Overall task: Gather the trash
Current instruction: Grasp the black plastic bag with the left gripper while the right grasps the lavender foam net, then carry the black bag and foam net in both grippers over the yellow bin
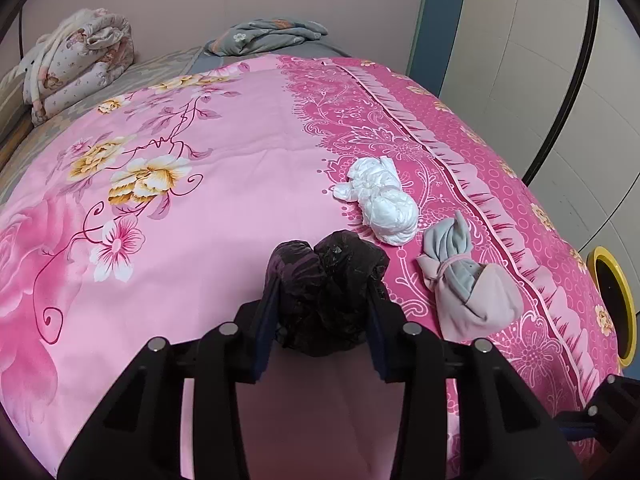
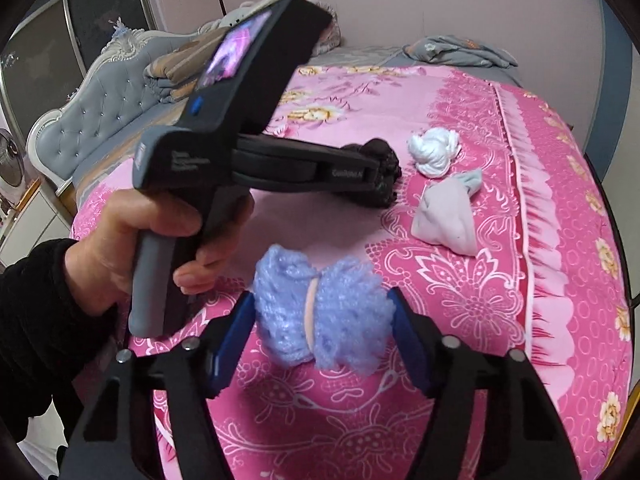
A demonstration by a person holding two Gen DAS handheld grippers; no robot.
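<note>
My left gripper (image 1: 322, 296) is shut on a crumpled black plastic bag (image 1: 328, 280), held just above the pink bedspread; it also shows in the right wrist view (image 2: 380, 176). My right gripper (image 2: 322, 320) is shut on a fluffy lavender bundle (image 2: 320, 312) tied with a pale band. A white knotted bundle (image 1: 380, 202) lies on the bedspread (image 1: 224, 152) just right of the black bag, also in the right wrist view (image 2: 434, 152). A grey-pink tied cloth bundle (image 1: 464, 280) lies nearer and to the right of it, also seen in the right wrist view (image 2: 448, 216).
A folded floral quilt (image 1: 76, 60) and a grey blanket (image 1: 268, 36) sit at the far end of the bed. A white wardrobe (image 1: 540, 60) stands to the right. A yellow-rimmed bin (image 1: 612, 304) is beside the bed's right edge. A tufted headboard (image 2: 100, 104) is at left.
</note>
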